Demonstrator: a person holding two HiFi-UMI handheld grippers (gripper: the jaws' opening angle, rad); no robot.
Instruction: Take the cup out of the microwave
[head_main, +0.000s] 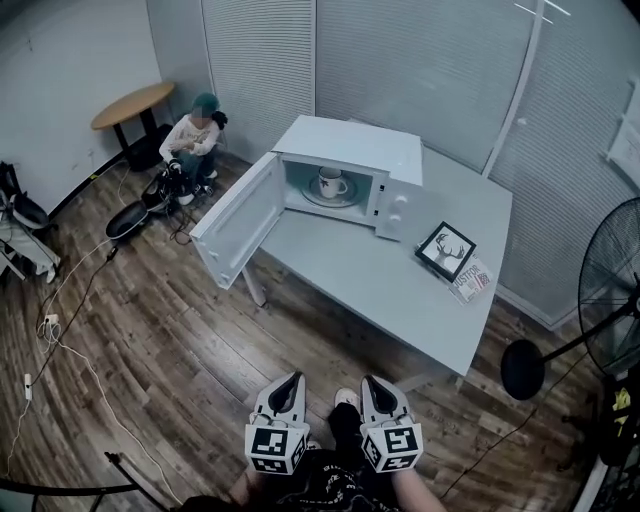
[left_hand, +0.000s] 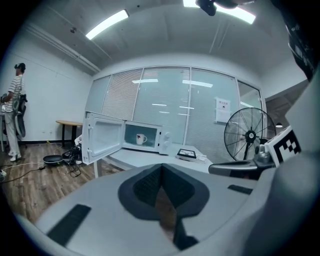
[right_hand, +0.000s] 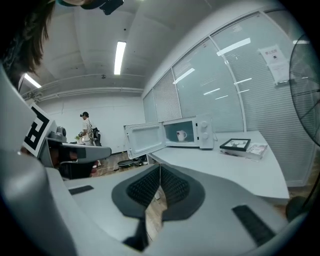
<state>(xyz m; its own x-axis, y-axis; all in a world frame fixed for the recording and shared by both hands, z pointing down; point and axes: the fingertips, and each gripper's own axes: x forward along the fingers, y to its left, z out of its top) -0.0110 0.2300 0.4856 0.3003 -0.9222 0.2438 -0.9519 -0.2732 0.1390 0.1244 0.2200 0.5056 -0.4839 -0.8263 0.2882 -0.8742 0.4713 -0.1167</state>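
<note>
A white microwave (head_main: 350, 150) stands at the far end of a grey table (head_main: 400, 290), its door (head_main: 238, 220) swung open to the left. Inside, a white cup (head_main: 331, 182) with a dark mark sits on the turntable plate. The cup (left_hand: 141, 139) also shows small in the left gripper view, and the cup (right_hand: 181, 134) likewise in the right gripper view. My left gripper (head_main: 293, 382) and right gripper (head_main: 372, 384) are side by side over the wood floor, well short of the table. Both are shut with nothing between the jaws.
A framed deer picture (head_main: 445, 250) and a booklet (head_main: 472, 281) lie right of the microwave. A standing fan (head_main: 610, 290) is at the right. A crouching person (head_main: 192, 140), a round table (head_main: 133, 103), a pan (head_main: 125, 220) and cables are at the left.
</note>
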